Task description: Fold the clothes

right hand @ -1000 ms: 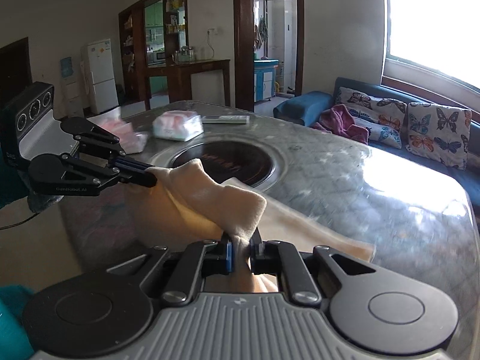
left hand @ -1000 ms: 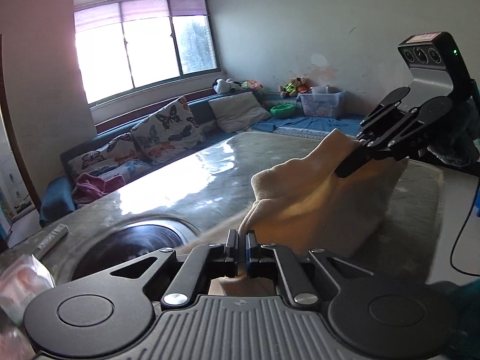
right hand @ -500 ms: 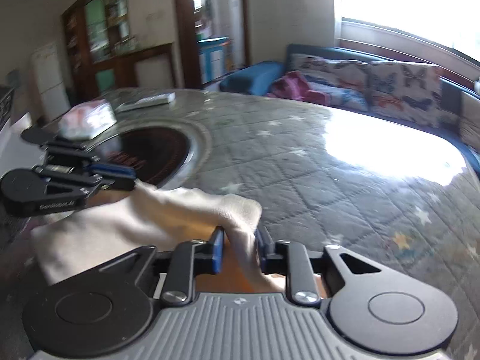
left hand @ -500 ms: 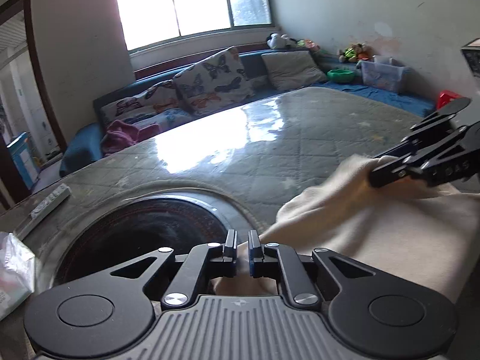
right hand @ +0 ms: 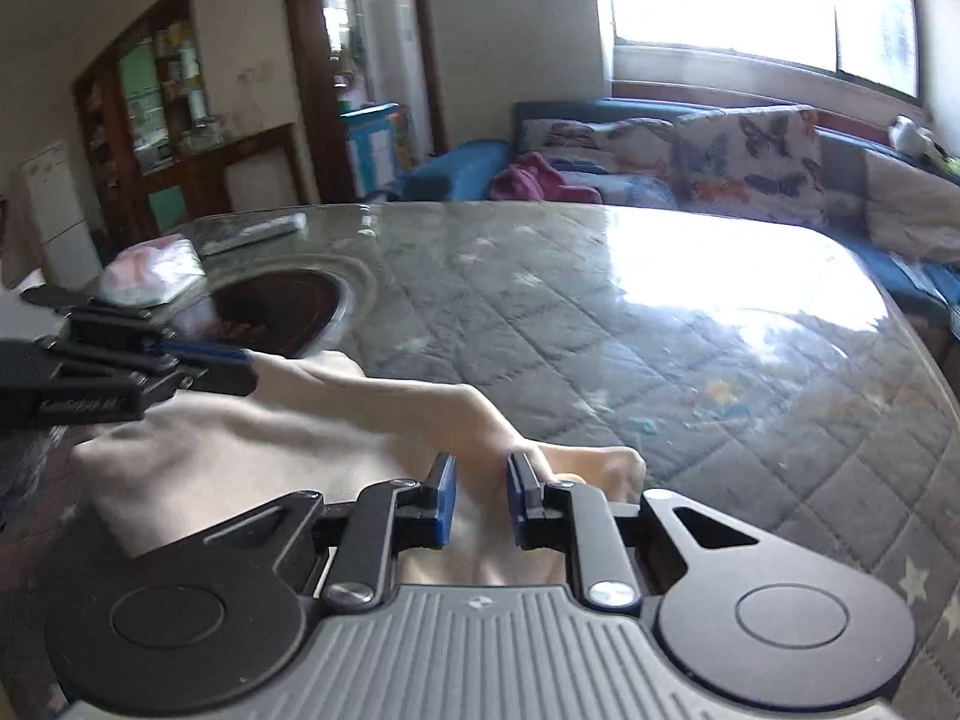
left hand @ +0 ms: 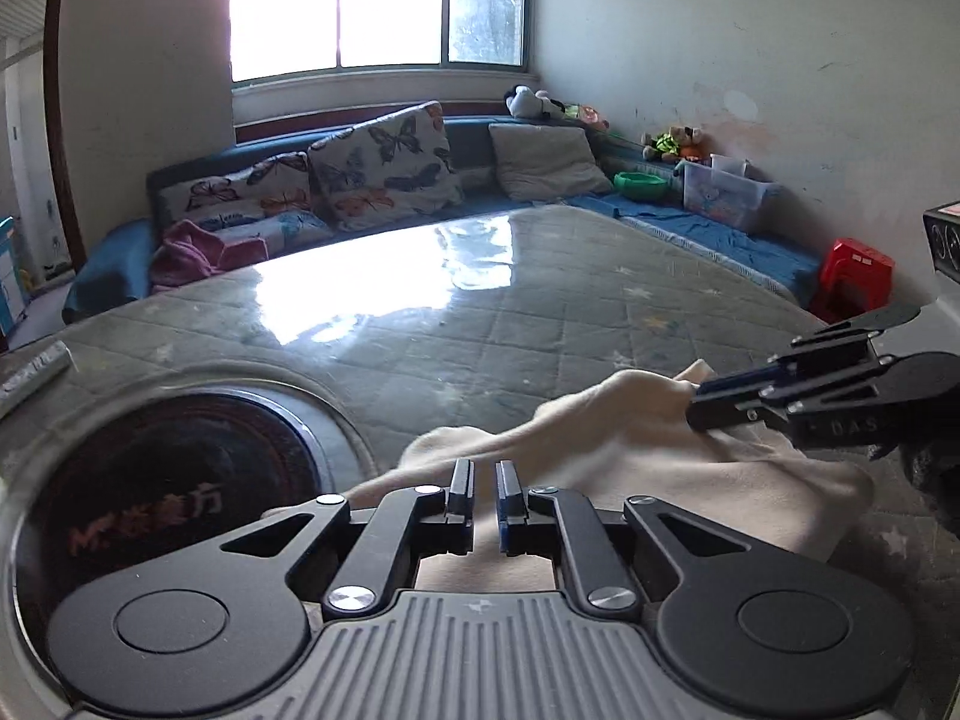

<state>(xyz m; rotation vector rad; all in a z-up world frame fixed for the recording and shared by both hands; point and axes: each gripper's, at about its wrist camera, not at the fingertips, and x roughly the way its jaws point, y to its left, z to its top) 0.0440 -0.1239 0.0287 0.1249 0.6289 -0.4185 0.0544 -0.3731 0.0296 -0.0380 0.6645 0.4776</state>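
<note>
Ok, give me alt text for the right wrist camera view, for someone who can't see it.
The right gripper, fingers slightly apart, sits over a cream cloth lying on a quilted grey table, while the left gripper reaches in from the left at the cloth's far edge. Behind are a sofa with butterfly cushions and a bright window.

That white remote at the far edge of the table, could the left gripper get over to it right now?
Probably yes. The left gripper looks slightly open over the cream cloth, and between it and the remote lies only the flat dark round inset; whether the arm reaches that far, I can't tell.
</note>
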